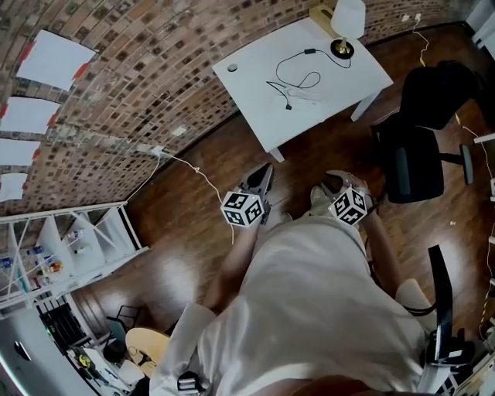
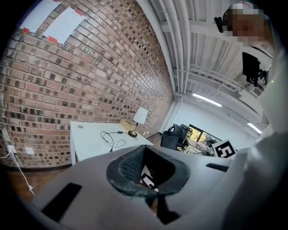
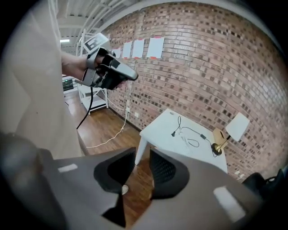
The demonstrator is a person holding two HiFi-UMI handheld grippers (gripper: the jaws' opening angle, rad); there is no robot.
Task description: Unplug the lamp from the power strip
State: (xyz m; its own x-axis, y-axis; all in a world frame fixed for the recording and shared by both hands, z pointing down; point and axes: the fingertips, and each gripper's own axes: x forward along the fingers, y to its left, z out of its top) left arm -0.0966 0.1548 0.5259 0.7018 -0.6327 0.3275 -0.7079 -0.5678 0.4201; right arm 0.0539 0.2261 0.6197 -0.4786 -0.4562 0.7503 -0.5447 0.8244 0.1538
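Note:
The lamp [image 1: 347,18] has a white shade and a brass foot and stands on the far right corner of the white table [image 1: 255,62]. Its black cable [image 1: 298,66] loops across the tabletop to a loose-looking plug end [image 1: 288,106]. I cannot make out a power strip. Both grippers hang over the wooden floor, well short of the table. My left gripper [image 1: 267,172] has its jaws together and holds nothing. My right gripper [image 3: 143,155] has a narrow gap between its pads, through which the floor shows. The lamp [image 3: 236,127] and table [image 3: 162,130] lie ahead of it.
A black office chair [image 1: 421,147] stands to the right of the table. A white cable [image 1: 197,174] runs from a wall socket across the floor. White shelving [image 1: 77,247] stands at the left, below papers [image 1: 54,58] taped to the brick wall.

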